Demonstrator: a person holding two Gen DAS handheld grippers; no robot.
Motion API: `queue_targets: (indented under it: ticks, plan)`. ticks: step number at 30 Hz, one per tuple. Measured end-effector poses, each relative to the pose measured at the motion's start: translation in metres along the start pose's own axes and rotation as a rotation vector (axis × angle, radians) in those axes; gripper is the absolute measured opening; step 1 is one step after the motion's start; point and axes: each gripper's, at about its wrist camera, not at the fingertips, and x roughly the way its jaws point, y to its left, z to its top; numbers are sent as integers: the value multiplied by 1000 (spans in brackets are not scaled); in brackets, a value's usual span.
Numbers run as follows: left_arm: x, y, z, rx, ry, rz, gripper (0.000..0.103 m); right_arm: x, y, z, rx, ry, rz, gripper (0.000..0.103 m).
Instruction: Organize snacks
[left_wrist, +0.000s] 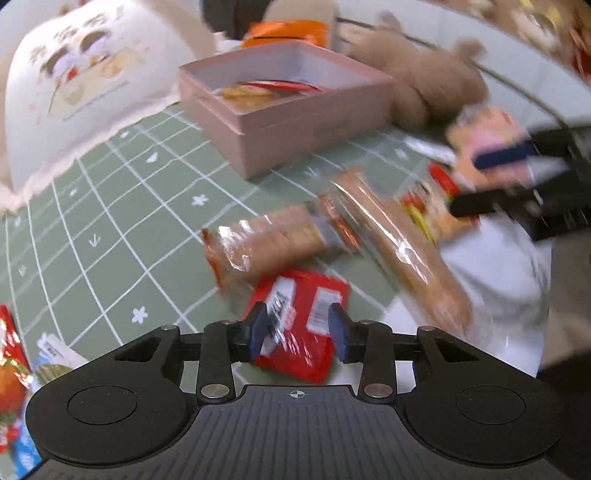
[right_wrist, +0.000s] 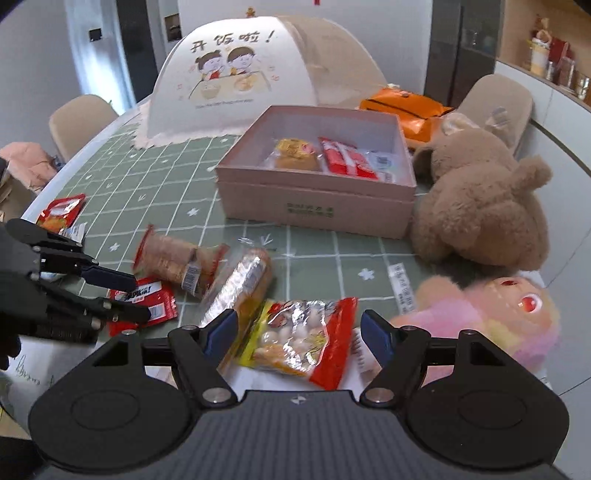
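My left gripper (left_wrist: 298, 328) hangs open just above a red snack packet (left_wrist: 332, 291) that lies flat on the green checked tablecloth; its pads do not press on it. In the right wrist view the left gripper (right_wrist: 125, 295) hovers over that red packet (right_wrist: 159, 302). My right gripper (right_wrist: 299, 330) is open, and a yellow and red packet of fish balls (right_wrist: 299, 339) lies between its fingers, apart from both. A biscuit pack (right_wrist: 173, 258) and a long bread pack (right_wrist: 240, 284) lie beside it. Behind them the pink box (right_wrist: 314, 206) holds a few snacks.
A brown plush toy (right_wrist: 480, 199) and a pink plush toy (right_wrist: 498, 314) lie on the right. A domed food cover (right_wrist: 236, 74) and an orange bag (right_wrist: 402, 103) stand behind the box. More packets (right_wrist: 61, 212) lie near the table's left edge. Chairs ring the table.
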Motion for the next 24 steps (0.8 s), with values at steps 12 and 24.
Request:
queue_targets:
  ticks: [12,24]
  plan:
    - [2,-10,3,-11,31,87,48,11,7,-9,-17,46,13,74]
    - [1,-2,11,-106,7,23,56,7,-1,-22,8,59,-3,74]
